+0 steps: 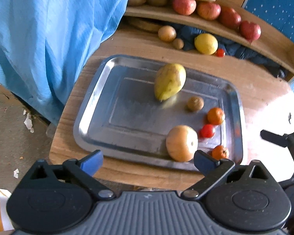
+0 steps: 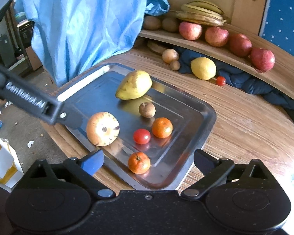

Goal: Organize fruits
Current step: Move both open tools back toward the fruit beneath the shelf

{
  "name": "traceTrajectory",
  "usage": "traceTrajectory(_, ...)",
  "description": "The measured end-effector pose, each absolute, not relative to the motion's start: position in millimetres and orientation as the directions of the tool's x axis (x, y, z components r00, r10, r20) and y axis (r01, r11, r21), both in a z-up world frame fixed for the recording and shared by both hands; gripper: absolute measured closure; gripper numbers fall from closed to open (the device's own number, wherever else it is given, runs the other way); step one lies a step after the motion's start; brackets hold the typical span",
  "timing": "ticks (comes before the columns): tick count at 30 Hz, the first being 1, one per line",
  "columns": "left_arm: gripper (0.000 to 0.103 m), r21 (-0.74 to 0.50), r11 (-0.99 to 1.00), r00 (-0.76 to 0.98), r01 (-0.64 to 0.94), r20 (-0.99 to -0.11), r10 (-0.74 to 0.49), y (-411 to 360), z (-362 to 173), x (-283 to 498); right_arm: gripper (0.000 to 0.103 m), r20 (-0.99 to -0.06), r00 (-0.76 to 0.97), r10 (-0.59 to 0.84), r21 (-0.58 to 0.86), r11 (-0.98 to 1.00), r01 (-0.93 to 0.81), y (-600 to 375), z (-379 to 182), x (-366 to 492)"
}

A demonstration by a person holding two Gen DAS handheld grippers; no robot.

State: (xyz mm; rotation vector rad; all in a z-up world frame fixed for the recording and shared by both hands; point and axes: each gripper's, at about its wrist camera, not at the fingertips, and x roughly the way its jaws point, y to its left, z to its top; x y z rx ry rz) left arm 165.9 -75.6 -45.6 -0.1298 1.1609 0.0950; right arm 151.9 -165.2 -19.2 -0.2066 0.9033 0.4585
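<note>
1. Currently, the left gripper [image 1: 148, 161] and right gripper [image 2: 148, 161] are being held wide open, with nothing gripped
2. Six fruits, including a pear [image 2: 134, 85], are being carried by the metal tray [image 2: 196, 137] on the surface [image 2: 245, 127]

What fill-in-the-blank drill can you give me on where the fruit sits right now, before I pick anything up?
1. The pear lies on the metal ____.
2. The number of small oranges on the tray is ____.
3. The lemon rests on the table beside a dark blue ____.
4. Both the left hand-held gripper and the right hand-held gripper are ____, holding nothing.

Missing words: tray; two; cloth; open
</note>
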Motion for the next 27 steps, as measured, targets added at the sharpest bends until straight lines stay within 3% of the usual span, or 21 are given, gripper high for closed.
traceTrajectory(10,0.001,0.015,0.991,0.322,-0.134,-0.945,0.058,-70.8,-52.9,172.4,0.001,-0.812,0.538,0.227,-0.006,0.918,-0.396,-172.0,-19.6,166.4)
traceTrajectory(27,0.001,0.051,0.992,0.358,-0.112,-0.929,0.089,-54.6,-36.7,222.8,0.001,-0.797,0.579,0.174,-0.011,0.953,-0.303,-173.5,-13.9,215.5)
